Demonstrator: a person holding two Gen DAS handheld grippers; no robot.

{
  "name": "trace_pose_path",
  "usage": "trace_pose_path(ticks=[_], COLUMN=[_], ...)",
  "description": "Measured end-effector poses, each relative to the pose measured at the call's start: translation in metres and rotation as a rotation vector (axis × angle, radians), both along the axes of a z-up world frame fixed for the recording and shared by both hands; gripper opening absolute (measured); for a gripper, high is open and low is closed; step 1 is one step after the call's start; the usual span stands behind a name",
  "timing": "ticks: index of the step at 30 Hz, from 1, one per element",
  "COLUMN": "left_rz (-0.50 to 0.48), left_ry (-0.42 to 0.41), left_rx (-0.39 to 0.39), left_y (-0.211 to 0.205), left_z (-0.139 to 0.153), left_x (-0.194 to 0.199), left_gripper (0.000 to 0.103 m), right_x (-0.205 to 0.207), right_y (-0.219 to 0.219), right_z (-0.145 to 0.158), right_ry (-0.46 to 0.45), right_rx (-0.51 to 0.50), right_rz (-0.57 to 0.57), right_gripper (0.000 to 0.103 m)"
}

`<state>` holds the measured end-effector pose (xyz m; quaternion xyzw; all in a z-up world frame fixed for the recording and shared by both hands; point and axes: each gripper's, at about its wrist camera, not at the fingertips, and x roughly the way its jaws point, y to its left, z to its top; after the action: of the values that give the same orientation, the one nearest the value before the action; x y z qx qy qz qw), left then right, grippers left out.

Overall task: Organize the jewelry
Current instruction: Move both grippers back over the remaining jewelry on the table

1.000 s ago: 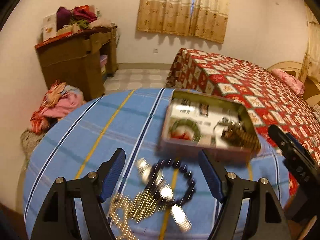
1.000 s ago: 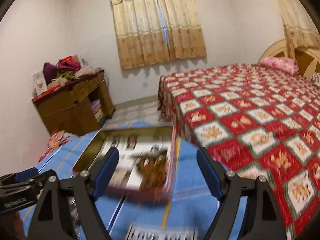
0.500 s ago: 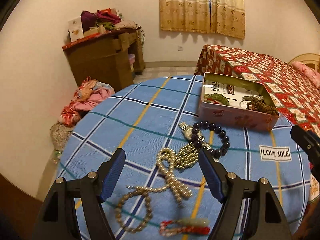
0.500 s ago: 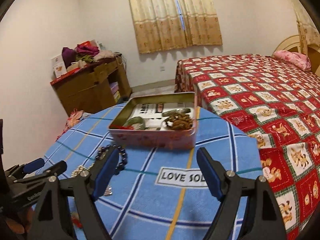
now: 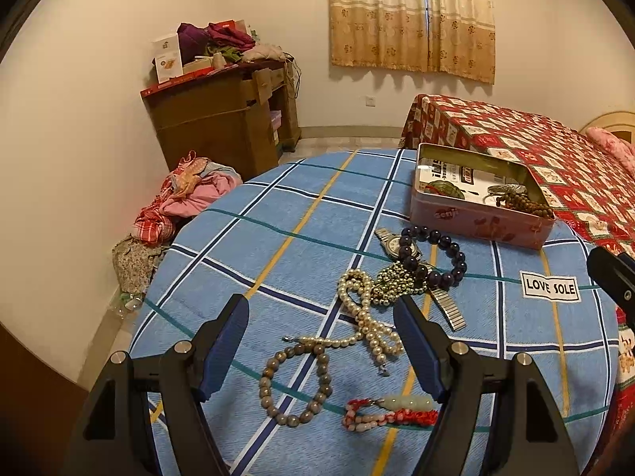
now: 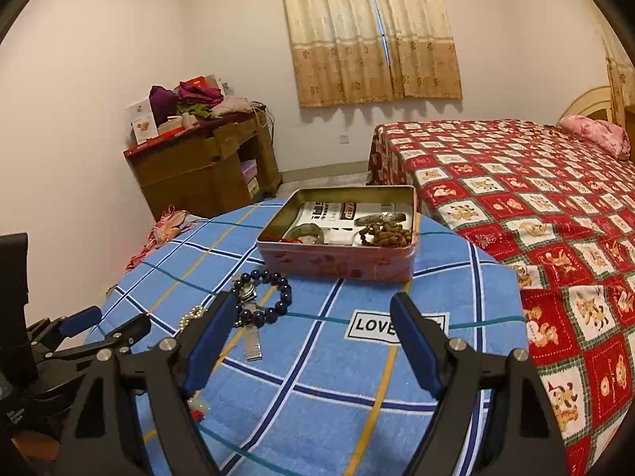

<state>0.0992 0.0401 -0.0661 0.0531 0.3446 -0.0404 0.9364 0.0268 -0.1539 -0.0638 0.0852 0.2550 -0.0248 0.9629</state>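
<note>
An open pink tin [image 5: 480, 224] [image 6: 337, 263] stands at the far side of the blue checked cloth [image 5: 278, 230]; it holds a brown bead string [image 6: 387, 234] and a green bangle [image 6: 303, 232]. On the cloth lie a dark bead bracelet [image 5: 434, 256] [image 6: 264, 295] over a wristwatch [image 5: 397, 244], a gold bead chain [image 5: 397, 287], a pearl necklace [image 5: 363, 319], a grey-brown bead bracelet [image 5: 295, 380] and a red cord with a pale pendant [image 5: 391, 410]. My left gripper [image 5: 321, 341] is open and empty above the pearls. My right gripper [image 6: 311, 337] is open and empty, to the right.
A bed with a red patterned cover [image 6: 535, 198] lies right of the table. A wooden desk piled with clothes and boxes [image 5: 222, 119] stands at the far wall. A heap of clothes [image 5: 178, 198] lies on the floor left of the table.
Both grippers have drawn back and up from the tin. More of the table and the loose jewelry has come into view. Both stayed open and empty.
</note>
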Motion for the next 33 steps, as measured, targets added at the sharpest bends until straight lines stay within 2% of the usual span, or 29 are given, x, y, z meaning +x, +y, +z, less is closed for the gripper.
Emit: trace_pose_path(ticks=[13, 20, 22, 24, 27, 33], left_rz=[0.014, 0.031, 0.035, 0.035, 0.039, 0.018], left_ry=[-0.006, 0.008, 0.013, 0.02, 0.029, 0.055], left_rx=[0.016, 0.012, -0.001, -0.012, -0.026, -0.072], left_y=[0.012, 0.052, 0.064, 0.074, 0.084, 0.088], left_z=[-0.003, -0.016, -0.02, -0.023, -0.027, -0.033], left_x=[-0.008, -0.026, -0.03, -0.034, -0.036, -0.036], left_gripper=[0.075, 0.075, 0.075, 0.075, 0.075, 0.075], right_x=[-0.005, -0.009, -0.008, -0.006, -0.004, 0.003], right_y=[0.006, 0.01, 0.012, 0.016, 0.023, 0.04], right_z=[0.005, -0.004, -0.009, -0.014, -0.017, -0.023], right_ry=[-0.012, 0.018, 0.034, 0.057, 0.075, 0.123], right_rx=[-0.007, -0.015, -0.008, 0.001, 0.006, 0.049], right_rz=[0.019, 0.052, 0.069, 0.099, 0.143, 0.234], right_gripper=[0.083, 0.083, 0.078, 0.069, 0.06, 0.059])
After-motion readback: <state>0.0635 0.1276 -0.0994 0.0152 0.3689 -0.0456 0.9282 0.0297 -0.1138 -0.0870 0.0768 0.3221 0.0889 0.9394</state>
